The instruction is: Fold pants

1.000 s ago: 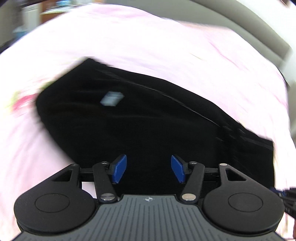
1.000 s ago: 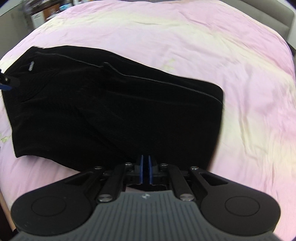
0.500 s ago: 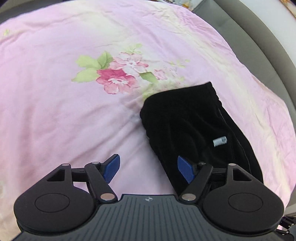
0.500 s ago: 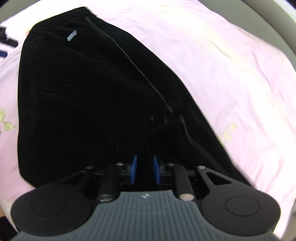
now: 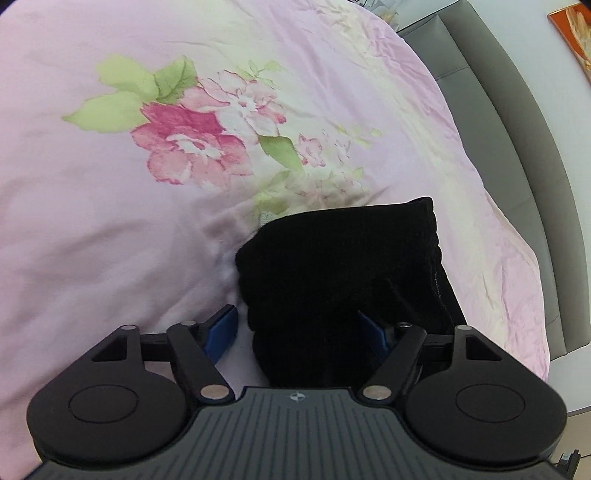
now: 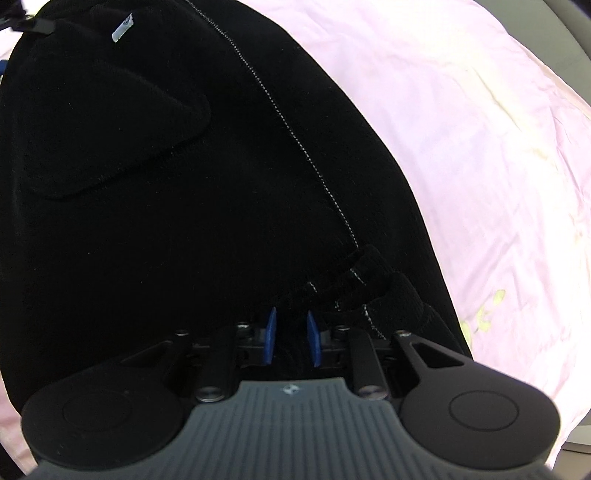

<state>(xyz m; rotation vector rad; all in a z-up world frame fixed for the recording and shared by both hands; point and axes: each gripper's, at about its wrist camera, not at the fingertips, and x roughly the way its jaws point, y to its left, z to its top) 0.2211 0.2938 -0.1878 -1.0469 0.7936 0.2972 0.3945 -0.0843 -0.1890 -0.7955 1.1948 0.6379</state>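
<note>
The black pants (image 5: 340,266) lie folded on the pink sheet. In the left wrist view one narrow end of them points away from me. Its near part lies between the pads of my left gripper (image 5: 297,332). Those jaws are wide and closing; the left pad (image 5: 221,328) still stands clear of the cloth. In the right wrist view the pants (image 6: 184,184) fill the frame, with a white label (image 6: 122,33) at the top left and a turned-up hem (image 6: 369,273). My right gripper (image 6: 292,338) points down onto the cloth beside that hem, its pads a narrow gap apart.
The bed sheet (image 5: 110,240) is pink with a large flower print (image 5: 192,144). A grey padded headboard (image 5: 517,147) runs along the right of the left wrist view. Bare sheet (image 6: 480,147) lies to the right of the pants.
The left view swung from the pants' middle to their narrow end and dropped closer. The right gripper moved in low over the pants, and its jaws parted from shut to a narrow gap.
</note>
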